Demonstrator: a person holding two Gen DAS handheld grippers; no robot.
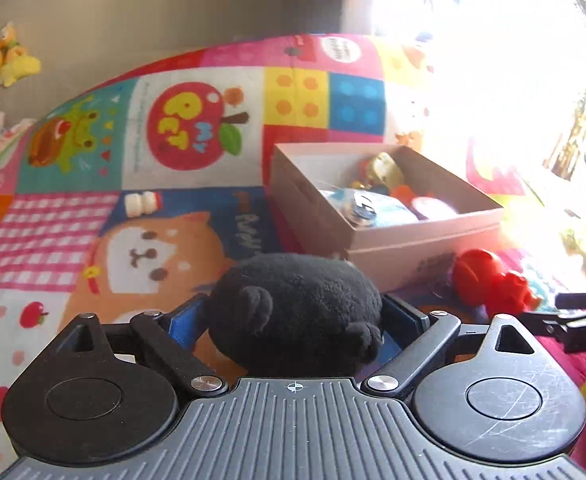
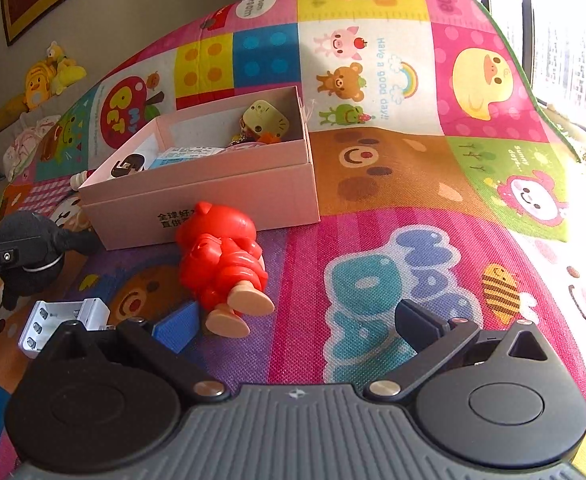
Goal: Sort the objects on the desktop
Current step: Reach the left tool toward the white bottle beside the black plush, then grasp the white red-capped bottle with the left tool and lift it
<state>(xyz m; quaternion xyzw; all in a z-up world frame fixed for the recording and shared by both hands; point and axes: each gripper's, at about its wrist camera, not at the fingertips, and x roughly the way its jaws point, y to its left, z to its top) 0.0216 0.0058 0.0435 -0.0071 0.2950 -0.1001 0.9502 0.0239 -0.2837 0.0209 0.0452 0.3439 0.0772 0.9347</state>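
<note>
While the black plush (image 1: 293,308) sits between its fingers, left tool (image 1: 293,320) grips it

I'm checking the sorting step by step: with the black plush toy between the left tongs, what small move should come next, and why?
Probably lift the black plush toy and carry it toward the open pink box. The left tongs flank it on both sides, the box just beyond already holds other small items, and the toy appears to be still down at the mat.
</note>
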